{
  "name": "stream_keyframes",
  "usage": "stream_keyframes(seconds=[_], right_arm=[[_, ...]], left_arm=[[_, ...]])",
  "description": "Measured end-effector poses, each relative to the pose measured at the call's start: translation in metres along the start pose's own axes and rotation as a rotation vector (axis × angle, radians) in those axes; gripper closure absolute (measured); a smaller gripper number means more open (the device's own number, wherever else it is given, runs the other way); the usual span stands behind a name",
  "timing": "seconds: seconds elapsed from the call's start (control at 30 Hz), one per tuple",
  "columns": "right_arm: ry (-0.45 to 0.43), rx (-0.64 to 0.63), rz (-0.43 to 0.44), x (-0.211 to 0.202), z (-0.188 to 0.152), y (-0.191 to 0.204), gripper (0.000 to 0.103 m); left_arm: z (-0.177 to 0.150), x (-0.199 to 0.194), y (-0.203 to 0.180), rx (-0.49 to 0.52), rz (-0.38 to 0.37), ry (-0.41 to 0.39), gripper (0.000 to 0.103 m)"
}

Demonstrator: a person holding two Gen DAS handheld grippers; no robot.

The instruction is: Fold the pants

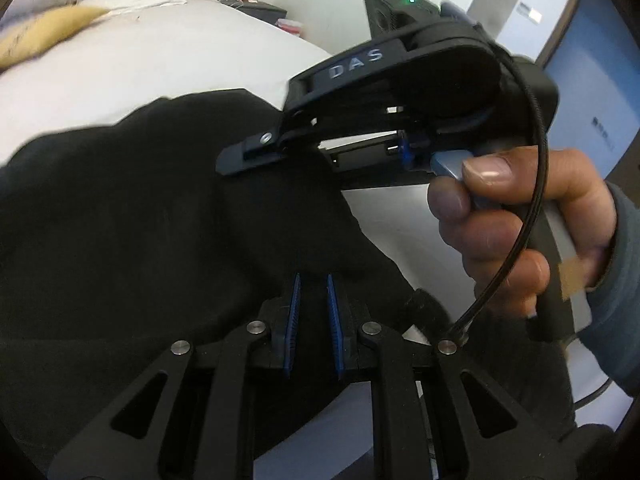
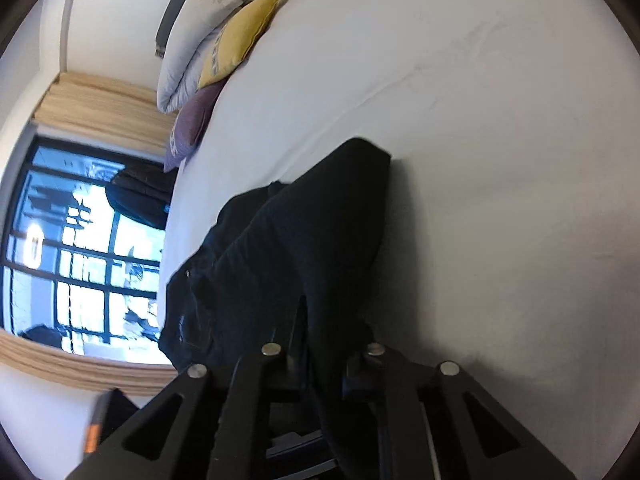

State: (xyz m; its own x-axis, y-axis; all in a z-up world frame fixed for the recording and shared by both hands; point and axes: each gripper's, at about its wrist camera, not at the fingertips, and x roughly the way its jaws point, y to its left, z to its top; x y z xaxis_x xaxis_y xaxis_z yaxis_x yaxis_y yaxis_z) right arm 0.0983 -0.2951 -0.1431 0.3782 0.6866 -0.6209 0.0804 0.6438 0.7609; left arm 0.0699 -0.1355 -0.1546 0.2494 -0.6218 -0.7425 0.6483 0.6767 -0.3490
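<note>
Now both tongs (image 1: 314, 300) (image 2: 320, 328) angled down, clamping black pants (image 1: 140, 208)

Black tongs (image 1: 314, 280), blue pads, dark-blue sleeve (image 1: 612, 300)

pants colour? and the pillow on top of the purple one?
Pants black; that pillow mustard yellow. Clearest in the right wrist view.

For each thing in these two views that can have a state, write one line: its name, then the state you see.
pants: black, bunched and partly lifted off the bed, not yet folded flat.
left tongs: shut, black cloth at the blue pads.
right tongs: shut on the pants.
hand: wrapped around the right tongs' handle, finger on the trigger.
bed: white sheet, mostly smooth.
yellow pillow: leaning against the white pillows.
</note>
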Motion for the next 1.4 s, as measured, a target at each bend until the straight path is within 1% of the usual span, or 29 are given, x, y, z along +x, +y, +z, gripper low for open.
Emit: stream_keyframes(seconds=[0.13,0.2,0.23,0.27,0.3,0.33,0.37,0.4,0.47,0.53,0.6,0.67,0.7,0.73,0.77,0.8,0.87,0.93,0.97,1.03,1.07,1.1,1.13,1.2,1.27,1.3,1.33,1.37,1.4], right_arm=[[-0.065,0.177,0.088,0.005,0.006,-0.036,0.092],[-0.085,0.191,0.097,0.005,0.003,-0.039,0.092],[-0.091,0.176,0.086,0.003,0.001,-0.036,0.09],[-0.093,0.167,0.07,-0.002,0.0,-0.033,0.082],[-0.103,0.172,0.057,-0.008,-0.001,-0.031,0.079],[-0.131,0.177,0.045,-0.023,-0.003,-0.029,0.07],[-0.153,0.162,0.039,-0.033,-0.004,-0.025,0.061],[-0.176,0.134,0.039,-0.047,-0.007,-0.019,0.058],[-0.197,0.078,0.059,-0.072,-0.02,-0.005,0.057],[-0.184,0.013,0.062,-0.085,-0.038,0.008,0.057],[-0.146,-0.051,0.085,-0.084,-0.059,0.018,0.057],[-0.064,-0.062,0.093,-0.061,-0.08,0.016,0.057],[-0.022,-0.051,0.056,-0.046,-0.09,0.008,0.057],[0.007,-0.032,0.022,-0.035,-0.096,-0.001,0.07],[0.011,-0.008,0.002,-0.027,-0.104,-0.012,0.093],[-0.008,0.001,-0.008,-0.029,-0.108,-0.019,0.102],[-0.011,0.017,-0.007,-0.036,-0.109,-0.024,0.103],[-0.015,-0.05,-0.08,-0.045,-0.105,-0.008,0.1],[-0.021,-0.094,-0.092,-0.049,-0.101,0.006,0.095],[-0.036,-0.145,-0.019,-0.054,-0.093,0.028,0.092],[-0.036,-0.167,0.039,-0.051,-0.09,0.039,0.088],[-0.021,-0.178,0.089,-0.042,-0.088,0.046,0.086],[-0.002,-0.178,0.112,-0.032,-0.086,0.051,0.083],[0.035,-0.176,0.098,-0.005,-0.081,0.055,0.083],[0.067,-0.164,0.113,0.019,-0.072,0.051,0.08],[0.064,-0.151,0.078,0.029,-0.064,0.045,0.08],[0.049,-0.119,0.031,0.034,-0.056,0.033,0.086],[0.031,-0.057,0.043,0.035,-0.048,0.016,0.098],[-0.005,-0.016,0.052,0.032,-0.039,0.005,0.102]], left_arm=[[-0.008,-0.003,0.015,-0.038,-0.054,-0.01,0.09],[-0.013,-0.008,0.014,-0.034,-0.053,-0.021,0.09],[-0.015,-0.013,0.011,-0.025,-0.05,-0.027,0.09],[-0.016,-0.016,0.008,-0.018,-0.048,-0.03,0.09],[-0.019,-0.024,0.004,-0.009,-0.053,-0.038,0.09],[-0.013,-0.03,-0.01,0.004,-0.053,-0.061,0.09],[-0.012,-0.04,-0.01,0.008,-0.035,-0.092,0.09],[-0.011,-0.051,-0.007,-0.007,-0.012,-0.127,0.09],[-0.009,-0.068,0.007,-0.053,-0.01,-0.178,0.09],[-0.007,-0.075,0.029,-0.116,0.015,-0.191,0.09],[-0.01,-0.072,0.049,-0.165,0.055,-0.166,0.09],[-0.022,-0.058,0.07,-0.247,0.072,-0.078,0.09],[-0.029,-0.053,0.077,-0.268,0.061,-0.051,0.09],[-0.035,-0.064,0.087,-0.272,0.057,-0.056,0.09],[-0.041,-0.069,0.084,-0.261,0.065,-0.066,0.09],[-0.048,-0.075,0.079,-0.244,0.077,-0.068,0.09],[-0.057,-0.089,0.077,-0.236,0.088,-0.071,0.09],[-0.06,-0.102,0.079,-0.239,0.114,-0.075,0.09],[-0.058,-0.111,0.081,-0.237,0.135,-0.093,0.09],[-0.048,-0.127,0.073,-0.219,0.125,-0.157,0.09],[-0.032,-0.139,0.071,-0.208,0.105,-0.182,0.09],[-0.024,-0.141,0.062,-0.177,0.068,-0.21,0.09],[-0.019,-0.137,0.056,-0.151,0.054,-0.215,0.09],[-0.015,-0.122,0.046,-0.108,0.06,-0.179,0.089],[-0.023,-0.092,0.053,-0.129,0.094,-0.088,0.089],[-0.032,-0.081,0.061,-0.158,0.101,-0.057,0.09],[-0.038,-0.08,0.064,-0.177,0.081,-0.081,0.09],[-0.041,-0.085,0.069,-0.19,0.072,-0.101,0.09],[-0.04,-0.089,0.072,-0.191,0.078,-0.103,0.09]])
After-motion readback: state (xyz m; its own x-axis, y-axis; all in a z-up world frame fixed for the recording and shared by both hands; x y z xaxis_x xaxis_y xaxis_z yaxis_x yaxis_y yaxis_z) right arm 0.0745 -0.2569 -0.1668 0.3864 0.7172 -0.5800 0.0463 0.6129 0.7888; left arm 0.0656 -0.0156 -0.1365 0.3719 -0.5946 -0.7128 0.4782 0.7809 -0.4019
